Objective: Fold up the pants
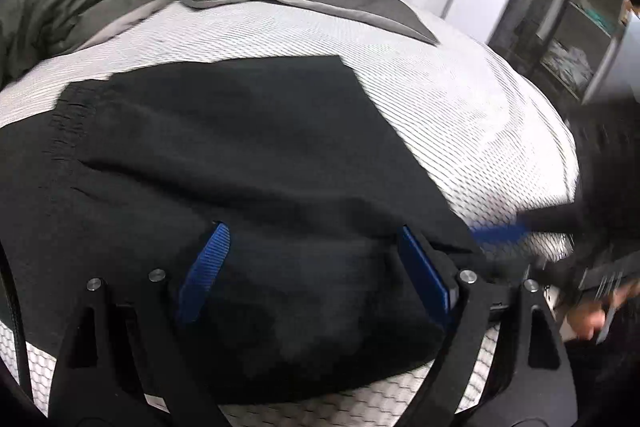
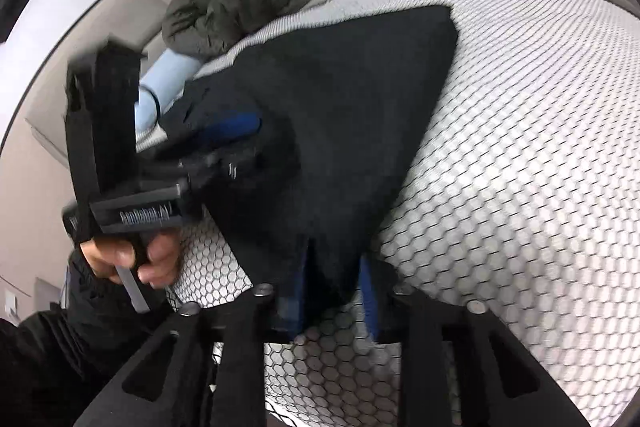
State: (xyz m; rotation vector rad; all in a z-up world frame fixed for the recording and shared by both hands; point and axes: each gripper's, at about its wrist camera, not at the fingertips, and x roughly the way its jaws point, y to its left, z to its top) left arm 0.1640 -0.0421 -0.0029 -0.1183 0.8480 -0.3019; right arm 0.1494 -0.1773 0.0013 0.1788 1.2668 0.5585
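Two grippers work at the black pants [image 1: 224,155], which lie folded on the white mattress [image 1: 460,115] — the left gripper [image 1: 316,259] spread wide over them, the right gripper [image 2: 332,291] clamped on the fabric at their near corner.

2 hand-held grippers, both pointing down and forward.

The left gripper [image 1: 316,267] has its jaws wide apart; its 2 blue pads [image 1: 204,271] touch nothing and grip nothing. The left hand [image 2: 132,255] is wrapped around the handle with its fingers curled on the trigger, and a black sleeve [image 2: 40,355] covers the wrist. The right gripper [image 2: 334,291] has its jaws about half closed, with the pads pressing on a corner of the pants [image 2: 340,115] from both sides. The right hand [image 1: 592,319] is blurred at the edge of the left view.
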